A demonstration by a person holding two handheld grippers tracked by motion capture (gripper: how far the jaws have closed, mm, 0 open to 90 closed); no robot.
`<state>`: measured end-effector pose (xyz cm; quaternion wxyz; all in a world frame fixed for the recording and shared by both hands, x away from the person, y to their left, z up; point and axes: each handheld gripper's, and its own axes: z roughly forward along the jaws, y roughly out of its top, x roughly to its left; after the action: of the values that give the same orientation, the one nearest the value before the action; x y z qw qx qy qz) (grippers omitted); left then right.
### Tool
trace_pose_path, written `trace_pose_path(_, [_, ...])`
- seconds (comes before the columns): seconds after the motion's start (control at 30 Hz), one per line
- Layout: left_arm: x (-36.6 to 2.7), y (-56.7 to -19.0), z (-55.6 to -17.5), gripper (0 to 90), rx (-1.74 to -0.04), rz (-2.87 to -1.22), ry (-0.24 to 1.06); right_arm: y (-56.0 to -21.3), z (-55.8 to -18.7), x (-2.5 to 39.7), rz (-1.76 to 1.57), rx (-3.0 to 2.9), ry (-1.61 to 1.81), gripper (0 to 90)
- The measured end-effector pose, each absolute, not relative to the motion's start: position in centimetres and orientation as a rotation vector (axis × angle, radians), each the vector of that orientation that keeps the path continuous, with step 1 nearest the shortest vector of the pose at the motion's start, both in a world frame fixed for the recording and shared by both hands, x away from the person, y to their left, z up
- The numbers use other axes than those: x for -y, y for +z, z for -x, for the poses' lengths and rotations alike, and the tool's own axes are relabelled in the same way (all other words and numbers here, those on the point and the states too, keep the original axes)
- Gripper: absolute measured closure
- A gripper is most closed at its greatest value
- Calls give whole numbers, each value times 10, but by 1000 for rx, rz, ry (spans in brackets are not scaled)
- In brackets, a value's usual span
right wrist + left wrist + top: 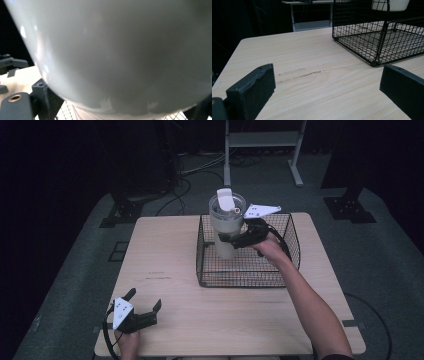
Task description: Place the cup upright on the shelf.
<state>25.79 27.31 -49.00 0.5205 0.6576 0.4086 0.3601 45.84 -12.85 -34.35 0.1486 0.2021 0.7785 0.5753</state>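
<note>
High view, lower left of the frame: I see my left gripper (146,301) resting on the wooden table (165,250) near its front edge, jaws spread wide and grasping nothing. Moving to the centre, the black wire basket (205,265) sits on the table's far half. Upper centre, the white tumbler (223,215) stands upright in the basket, its lid above the rim. Right of it, my right gripper (226,240) has its jaws clamped around the tumbler's body, and in the right gripper view the tumbler's wall (120,55) presses right up against the camera.
</note>
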Motion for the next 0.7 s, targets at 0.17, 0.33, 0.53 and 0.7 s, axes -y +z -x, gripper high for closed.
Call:
trace_pose_path(0.17, [-273,-490,-258,0,-979,-1576,863,-354,-468,127,-616,-2266,1649,91])
trace_pose_path(0.33, [-273,-490,-258,0,-979,-1575,861,-371,-481,125,-652,-2307,1643,90])
trace_pose_path(0.53, [-273,-490,-258,0,-975,-1571,861,-391,-494,120,-698,-2358,1610,90])
trace_pose_path(0.7, [-273,-490,-258,0,-973,-1569,861,-402,-497,112,-711,-2381,1596,90])
